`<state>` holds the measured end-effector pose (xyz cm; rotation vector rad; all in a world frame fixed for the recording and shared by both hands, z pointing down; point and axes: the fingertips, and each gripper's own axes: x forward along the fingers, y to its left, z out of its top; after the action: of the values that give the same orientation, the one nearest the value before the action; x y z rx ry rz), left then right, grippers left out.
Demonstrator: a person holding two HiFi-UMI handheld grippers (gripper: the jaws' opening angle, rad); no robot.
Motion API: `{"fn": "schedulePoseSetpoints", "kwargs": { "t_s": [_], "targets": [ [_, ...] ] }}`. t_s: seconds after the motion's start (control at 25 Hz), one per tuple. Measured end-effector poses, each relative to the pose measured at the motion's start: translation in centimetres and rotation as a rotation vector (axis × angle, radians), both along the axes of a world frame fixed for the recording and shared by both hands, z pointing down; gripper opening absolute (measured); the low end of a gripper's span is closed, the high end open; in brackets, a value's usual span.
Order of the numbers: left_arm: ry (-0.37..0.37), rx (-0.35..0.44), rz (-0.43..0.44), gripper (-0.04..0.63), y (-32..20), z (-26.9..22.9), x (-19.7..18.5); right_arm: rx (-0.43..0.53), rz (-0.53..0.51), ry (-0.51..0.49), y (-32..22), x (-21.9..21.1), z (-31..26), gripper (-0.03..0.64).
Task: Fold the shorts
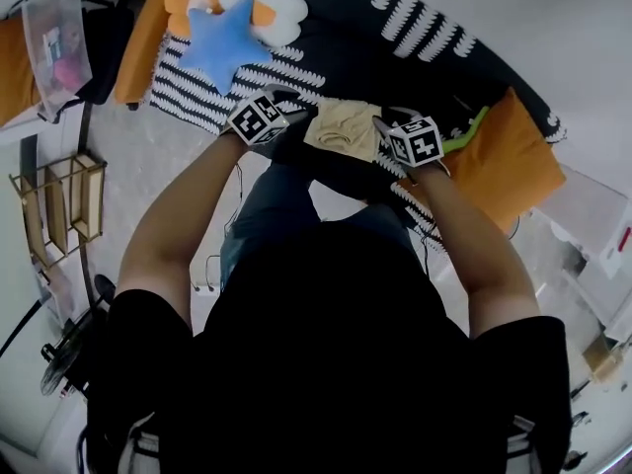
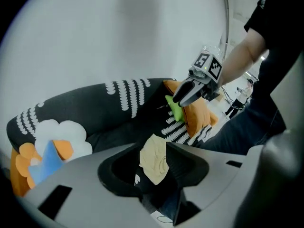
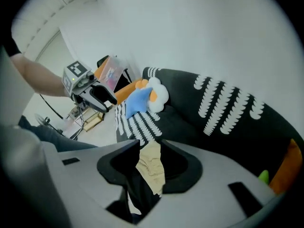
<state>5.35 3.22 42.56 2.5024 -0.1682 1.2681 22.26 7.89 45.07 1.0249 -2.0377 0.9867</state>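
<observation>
The shorts (image 1: pixel 344 126) are tan, with dark cloth hanging under them, and are held up in the air in front of the black sofa (image 1: pixel 346 28). My left gripper (image 1: pixel 294 131) grips their left side and my right gripper (image 1: pixel 381 131) their right side. In the left gripper view the tan cloth (image 2: pixel 154 158) is bunched between the jaws of my left gripper (image 2: pixel 156 172), and the right gripper (image 2: pixel 190 93) shows beyond. In the right gripper view the shorts (image 3: pixel 152 167) hang pinched in my right gripper (image 3: pixel 148 177), with the left gripper (image 3: pixel 97 95) to the left.
A blue star cushion (image 1: pixel 222 42) and a white flower cushion (image 1: pixel 269 3) lie at the sofa's left end. An orange cushion (image 1: pixel 504 161) and a green item (image 1: pixel 470 129) sit at its right. A wooden rack (image 1: pixel 59 200) and a clear box (image 1: pixel 54 38) stand on the floor to the left.
</observation>
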Motion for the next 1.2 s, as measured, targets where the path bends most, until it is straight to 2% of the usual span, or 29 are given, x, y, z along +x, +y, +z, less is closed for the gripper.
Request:
{"fn": "schedulePoseSetpoints", "kwargs": {
  "t_s": [0.2,0.32,0.4,0.6,0.8,1.2],
  "targets": [
    [0.104,-0.033,-0.141,0.174,-0.9,-5.3,2.4,0.056,0.088,-0.011,-1.1,2.6,-5.6,0.141],
    [0.105,-0.05,-0.196,0.151,-0.8,-7.1,3.4,0.079,0.15,-0.025,-1.5,4.5,-8.2,0.141],
    [0.098,-0.058,-0.214,0.147,-0.5,-8.1,4.0,0.097,0.177,-0.028,-1.5,5.7,-9.7,0.141],
    [0.156,-0.06,-0.278,0.137,-0.7,-11.9,5.5,0.129,0.197,-0.031,-1.0,7.5,-12.6,0.14],
    [0.173,-0.056,-0.308,0.13,0.0,-14.4,7.1,0.161,0.226,-0.031,0.0,9.5,-14.8,0.138],
    [0.236,-0.037,-0.384,0.127,1.3,-18.6,7.2,0.214,0.232,-0.018,1.7,11.5,-18.6,0.138]
  ]
}}
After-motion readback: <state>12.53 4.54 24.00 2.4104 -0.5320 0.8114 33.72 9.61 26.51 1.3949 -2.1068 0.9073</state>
